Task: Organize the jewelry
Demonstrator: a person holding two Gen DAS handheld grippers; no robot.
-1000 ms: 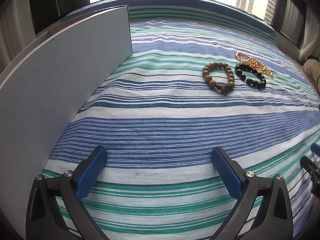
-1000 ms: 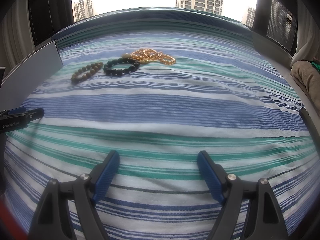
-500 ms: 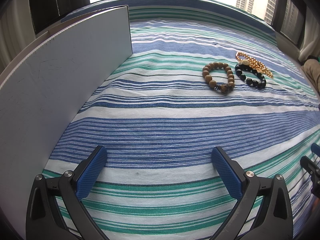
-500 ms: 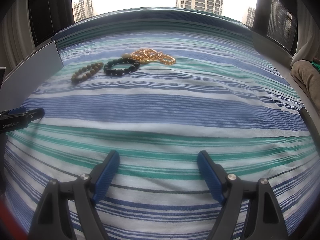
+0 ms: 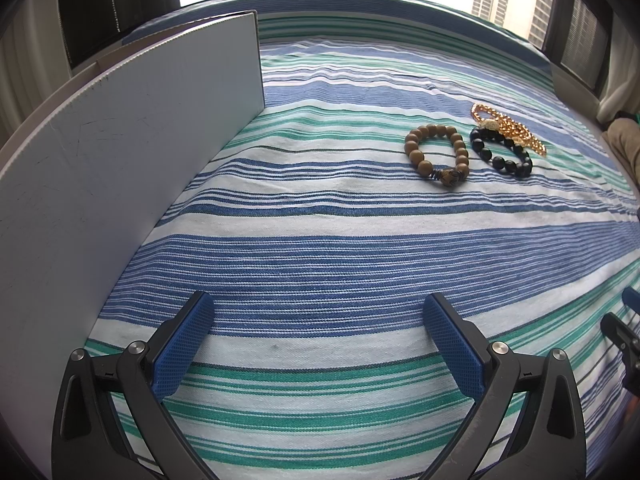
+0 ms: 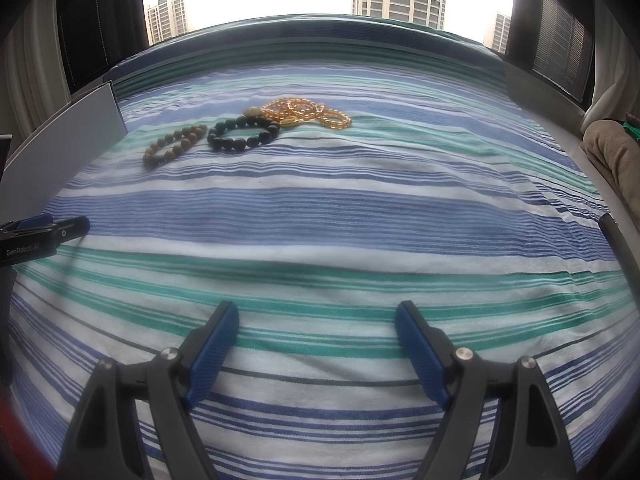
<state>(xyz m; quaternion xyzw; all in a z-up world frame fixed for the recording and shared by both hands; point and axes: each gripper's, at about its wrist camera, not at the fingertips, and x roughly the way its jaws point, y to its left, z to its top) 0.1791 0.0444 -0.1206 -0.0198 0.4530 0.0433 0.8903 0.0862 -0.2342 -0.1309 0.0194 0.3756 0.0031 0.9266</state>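
Three bead pieces lie together on the striped cloth, far ahead of both grippers. A brown wooden bead bracelet (image 5: 437,155) (image 6: 174,145) is leftmost. A black bead bracelet (image 5: 501,152) (image 6: 244,134) lies beside it. An amber bead string (image 5: 508,128) (image 6: 306,112) lies behind and touches the black one. My left gripper (image 5: 318,312) is open and empty, low over the cloth. My right gripper (image 6: 317,316) is open and empty, also near the cloth's front.
A white box wall (image 5: 120,168) (image 6: 60,152) stands upright along the left side. The blue, green and white striped cloth (image 5: 340,256) covers the whole surface. The left gripper's finger tip (image 6: 44,232) shows at the right view's left edge. A beige cushion (image 6: 612,156) lies at right.
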